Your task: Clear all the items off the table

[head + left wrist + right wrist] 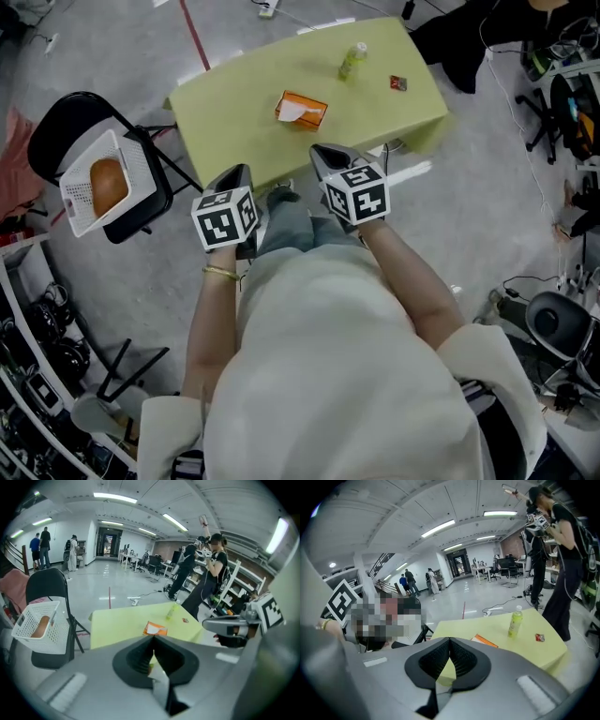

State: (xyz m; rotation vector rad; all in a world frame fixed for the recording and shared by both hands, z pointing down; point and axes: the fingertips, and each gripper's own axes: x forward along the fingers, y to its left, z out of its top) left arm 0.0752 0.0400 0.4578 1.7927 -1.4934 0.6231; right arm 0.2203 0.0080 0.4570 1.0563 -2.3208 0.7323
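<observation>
A yellow-green table (234, 112) holds an orange tissue pack (301, 110), a pale green bottle (352, 60) and a small red packet (398, 83). The same table (117, 625) shows in the left gripper view with the tissue pack (155, 629) and bottle (170, 611), and in the right gripper view with the bottle (514, 620) and red packet (539, 637). My left gripper (236, 175) is shut and empty, just short of the table's near edge. My right gripper (325, 155) is shut and empty at that edge, below the tissue pack.
A black chair (80, 117) left of the table carries a white basket (131, 169) with a bread loaf (108, 185) in it. Cables and office chairs (562, 103) crowd the right side. People stand beyond the table (213, 569) in the gripper views.
</observation>
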